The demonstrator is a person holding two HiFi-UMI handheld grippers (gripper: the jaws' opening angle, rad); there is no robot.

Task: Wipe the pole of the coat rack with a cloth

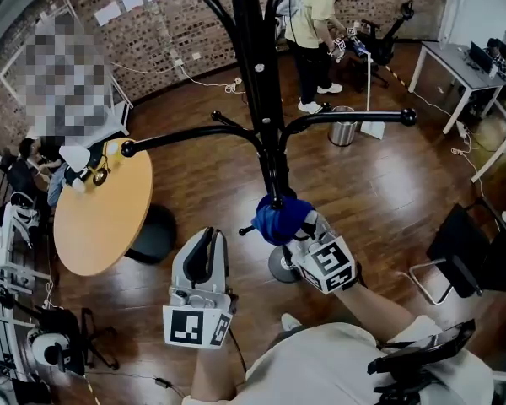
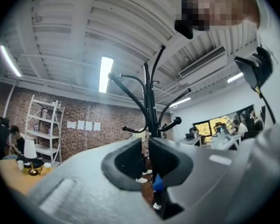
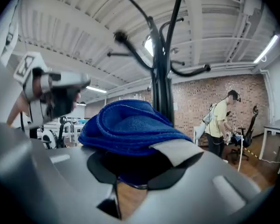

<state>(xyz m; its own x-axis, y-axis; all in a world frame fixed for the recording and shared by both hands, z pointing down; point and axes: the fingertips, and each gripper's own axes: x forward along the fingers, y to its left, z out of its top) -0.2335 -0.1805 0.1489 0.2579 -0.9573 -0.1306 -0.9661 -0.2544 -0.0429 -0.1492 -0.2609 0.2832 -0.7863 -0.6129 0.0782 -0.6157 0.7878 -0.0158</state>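
Head view: right gripper (image 1: 297, 226) clenched on a bunched blue cloth (image 1: 280, 218), which is pressed against the black pole (image 1: 255, 74) of the coat rack, low on the pole and just above the round base (image 1: 282, 264). Right gripper view confirms it: folded cloth (image 3: 130, 127) fills the jaws, pole (image 3: 162, 87) rising directly behind it. Left gripper (image 1: 205, 241) sits beside and to the left of the right one, clear of the rack; in the left gripper view its jaws stand together with only a thin slit and nothing held (image 2: 146, 157), pole (image 2: 151, 115) straight ahead. Two horizontal pegs (image 1: 194, 135) (image 1: 354, 118) branch off the pole above the cloth, in line with any upward stroke. Left of the left gripper: round wooden table (image 1: 101, 218). Beyond the rack: person in a yellow shirt (image 1: 314, 24), metal bin (image 1: 343, 129). Far right: white desk (image 1: 455, 66).
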